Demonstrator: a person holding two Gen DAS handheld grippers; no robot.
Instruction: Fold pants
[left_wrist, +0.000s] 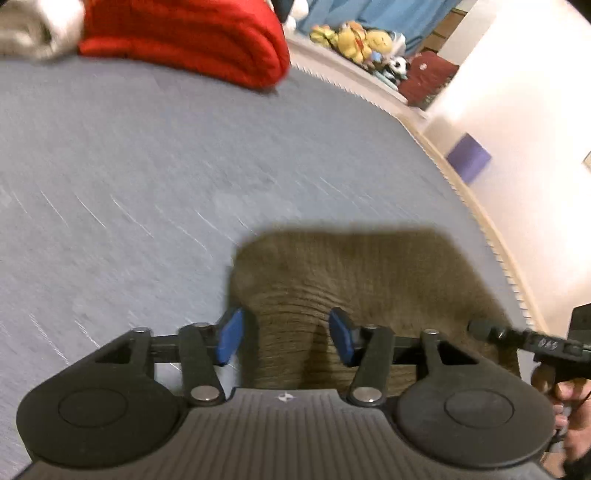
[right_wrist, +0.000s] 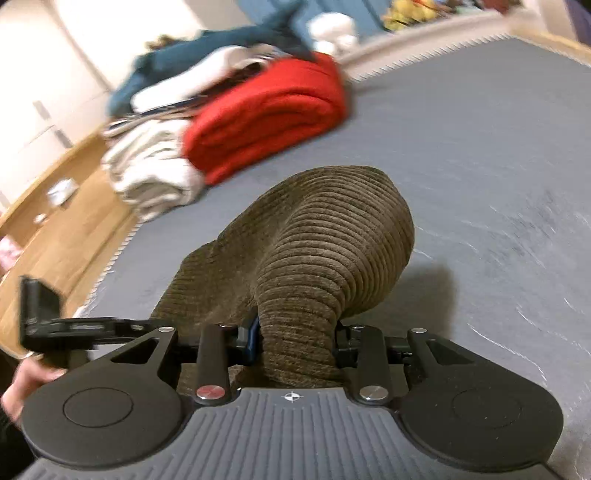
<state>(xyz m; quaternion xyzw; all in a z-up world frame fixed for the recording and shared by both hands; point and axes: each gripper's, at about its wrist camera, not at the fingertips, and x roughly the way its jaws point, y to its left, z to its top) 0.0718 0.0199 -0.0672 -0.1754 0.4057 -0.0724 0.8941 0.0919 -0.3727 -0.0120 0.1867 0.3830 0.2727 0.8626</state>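
Note:
Brown corduroy pants (left_wrist: 354, 269) lie bunched on the grey-blue bed sheet (left_wrist: 147, 166). My left gripper (left_wrist: 286, 336) has a fold of them between its blue pads (left_wrist: 231, 336); the ribs there look sharp while the bed is blurred. In the right wrist view the pants (right_wrist: 332, 229) rise in a rounded hump, and my right gripper (right_wrist: 295, 341) is shut on a thick gathered bunch of them. The right gripper's side (left_wrist: 535, 343) shows at the right edge of the left wrist view. The left gripper's side (right_wrist: 40, 314) and a hand (right_wrist: 22, 384) show at the left of the right wrist view.
A folded red blanket (right_wrist: 266, 110) and pale folded laundry (right_wrist: 155, 173) lie at the bed's far side, with a teal garment (right_wrist: 207, 48) behind. Stuffed toys (left_wrist: 354, 37), a dark red case (left_wrist: 424, 77) and a purple box (left_wrist: 469, 158) sit beyond the bed edge. Wooden floor (right_wrist: 55, 240) borders the left.

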